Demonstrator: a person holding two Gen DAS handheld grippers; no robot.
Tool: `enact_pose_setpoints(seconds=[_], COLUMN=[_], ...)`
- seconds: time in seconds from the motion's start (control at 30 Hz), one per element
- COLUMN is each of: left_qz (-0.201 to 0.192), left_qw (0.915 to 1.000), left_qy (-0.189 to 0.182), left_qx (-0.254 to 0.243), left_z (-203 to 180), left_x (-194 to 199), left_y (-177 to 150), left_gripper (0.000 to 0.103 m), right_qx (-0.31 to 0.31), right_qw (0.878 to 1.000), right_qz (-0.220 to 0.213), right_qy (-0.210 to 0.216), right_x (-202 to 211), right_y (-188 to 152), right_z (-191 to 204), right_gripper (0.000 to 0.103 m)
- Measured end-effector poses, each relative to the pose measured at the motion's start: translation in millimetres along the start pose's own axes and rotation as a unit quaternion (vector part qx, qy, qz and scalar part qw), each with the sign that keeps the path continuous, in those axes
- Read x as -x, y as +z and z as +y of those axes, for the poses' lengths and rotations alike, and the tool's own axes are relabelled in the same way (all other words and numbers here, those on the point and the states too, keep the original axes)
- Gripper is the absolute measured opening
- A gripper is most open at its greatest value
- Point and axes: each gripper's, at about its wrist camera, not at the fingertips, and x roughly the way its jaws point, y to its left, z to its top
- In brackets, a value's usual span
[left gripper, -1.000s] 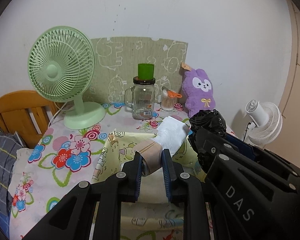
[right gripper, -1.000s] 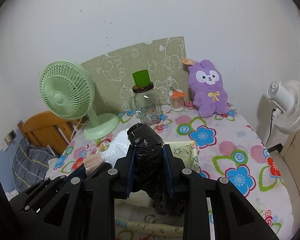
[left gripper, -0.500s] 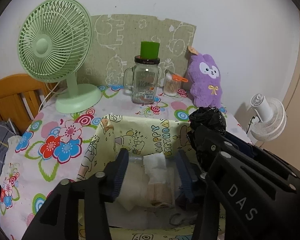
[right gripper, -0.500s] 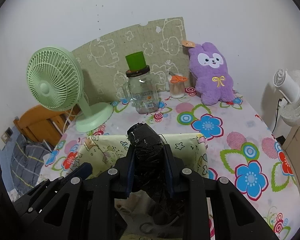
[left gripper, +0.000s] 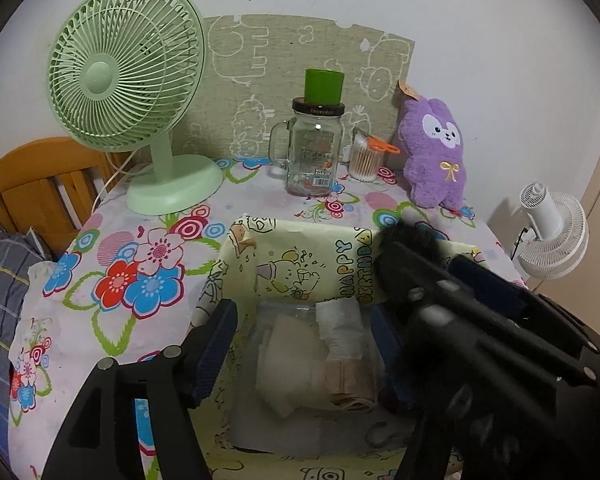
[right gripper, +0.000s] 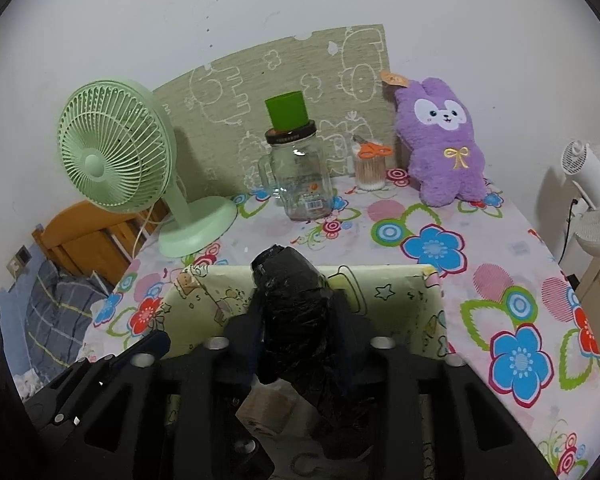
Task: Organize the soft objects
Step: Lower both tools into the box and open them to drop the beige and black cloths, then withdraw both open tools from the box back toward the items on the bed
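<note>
— How is the light?

— Soft, even and rather dim indoor light. The white wall (right gripper: 300, 20) reads grey, with no glare on it.

— Any shadows?

— A soft one falls on the wall right of the green fan (right gripper: 112, 156). The glass jar (left gripper: 314, 152) carries a small highlight.

— And sharpness?

— In the left wrist view the right gripper (left gripper: 480, 320) is smeared by motion blur. Both fisheye views bend strongly toward black corners.
</note>
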Motion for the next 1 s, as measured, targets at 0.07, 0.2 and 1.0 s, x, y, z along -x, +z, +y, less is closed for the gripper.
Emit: enact_pose_setpoints(seconds=[0.07, 0.2, 1.0], left_qz=[-0.002, -0.004, -0.059], left_qw=[1.0, 1.0, 0.9981], left_qy=[0.001, -0.001, -0.001], left_qx=[-0.001, -0.003, -0.018], left_z=[0, -1, -20], left_x=[2, 6, 84], left_y=[0, 0, -3], left_gripper=[0.073, 0.078, 0.099], right_qx=[-0.007, -0.013, 0.001], right_qw=[1.0, 1.0, 0.996], right_qz=[-0.006, -0.016, -0.076], right_qy=[0.002, -0.012, -0.039], right_x=[2, 10, 98], right_y=[-1, 0, 1], right_z=[0, 0, 9], right_gripper=[0.074, 0.079, 0.096])
